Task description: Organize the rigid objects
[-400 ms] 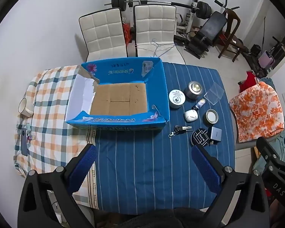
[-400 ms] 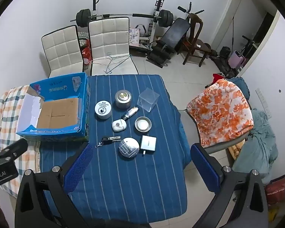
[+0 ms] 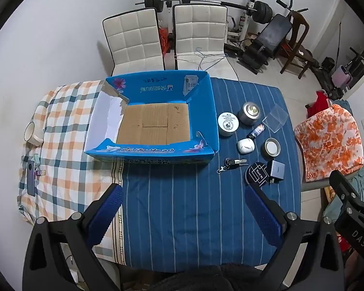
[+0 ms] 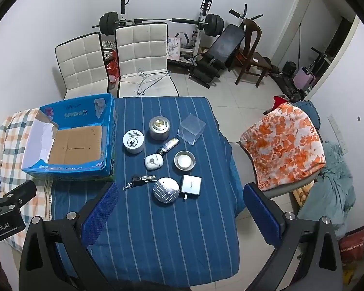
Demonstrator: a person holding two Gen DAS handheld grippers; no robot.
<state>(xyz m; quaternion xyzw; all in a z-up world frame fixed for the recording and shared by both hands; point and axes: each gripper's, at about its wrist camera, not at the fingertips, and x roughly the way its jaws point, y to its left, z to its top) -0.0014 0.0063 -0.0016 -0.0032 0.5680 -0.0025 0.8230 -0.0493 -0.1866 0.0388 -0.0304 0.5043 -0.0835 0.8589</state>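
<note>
Fingers on left gripper (image 3: 184,212) & right gripper (image 4: 179,212) spread wide, empty. Blue box (image 3: 212,111) bare inside; keys (image 4: 140,180), tins etc. right of box. Prob. pre-first-pick: next, descend on an item.

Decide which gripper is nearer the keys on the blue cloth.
Right. The keys lie just beyond the right gripper, by its left finger; the left gripper hovers further back, towards the box.

The left gripper (image 3: 184,208) has drifted by a hair, so the blue cardboard box (image 3: 207,121) sits slightly higher in its view. The right gripper (image 4: 179,208) has drifted just as little, nudging the white round tin (image 4: 133,141) beside the box faintly down and right.
</note>
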